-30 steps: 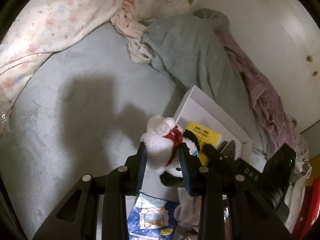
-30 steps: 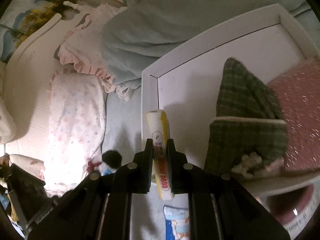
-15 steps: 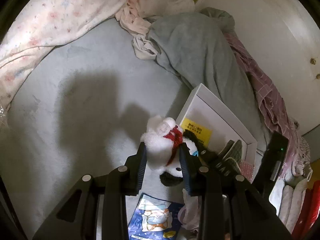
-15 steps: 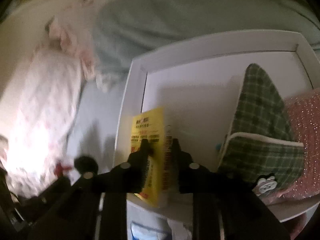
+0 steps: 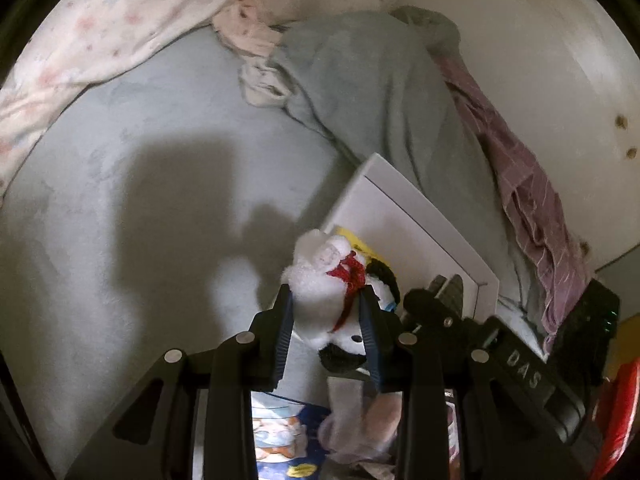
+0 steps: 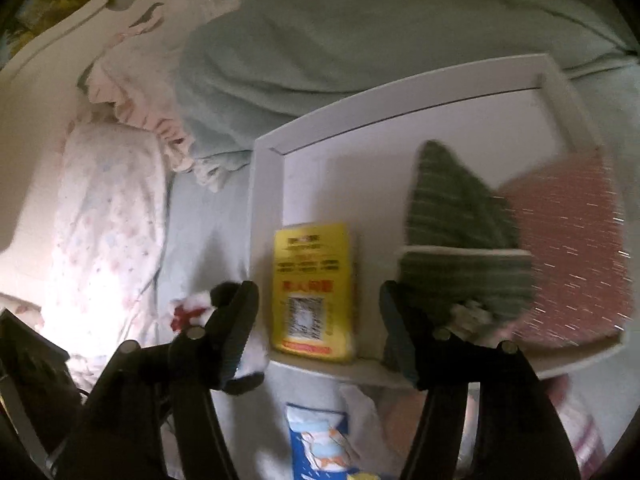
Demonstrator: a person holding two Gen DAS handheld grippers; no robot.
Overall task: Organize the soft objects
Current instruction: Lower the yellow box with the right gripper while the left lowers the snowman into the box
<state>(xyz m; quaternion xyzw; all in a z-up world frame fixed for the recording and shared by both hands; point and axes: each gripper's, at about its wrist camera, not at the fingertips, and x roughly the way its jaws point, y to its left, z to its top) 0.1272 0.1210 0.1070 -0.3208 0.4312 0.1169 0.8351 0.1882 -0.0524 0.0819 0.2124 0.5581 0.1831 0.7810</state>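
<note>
My left gripper (image 5: 325, 312) is shut on a white plush toy (image 5: 320, 280) with a red scarf and black patches, held above the bed beside the white tray's (image 5: 404, 200) near corner. The plush (image 6: 192, 308) also peeks out left of my right gripper. My right gripper (image 6: 318, 308) is opening, its jaws wide apart and off the yellow packet (image 6: 312, 284). That packet lies flat in the white tray (image 6: 264, 216) at its left side. A green plaid slipper (image 6: 460, 248) and a pink speckled item (image 6: 568, 256) rest further right in the tray.
A grey-green blanket (image 5: 380, 92) and a mauve striped cloth (image 5: 528, 200) are heaped behind the tray. A floral quilt (image 5: 100, 40) lies at the upper left. A blue printed packet (image 6: 320, 436) and crumpled fabric sit on the bed sheet (image 5: 120, 200) near the tray's front edge.
My right gripper went from shut on the yellow packet to wide apart, leaving the packet flat in the tray. The left gripper, still holding the plush, shifted toward the tray.
</note>
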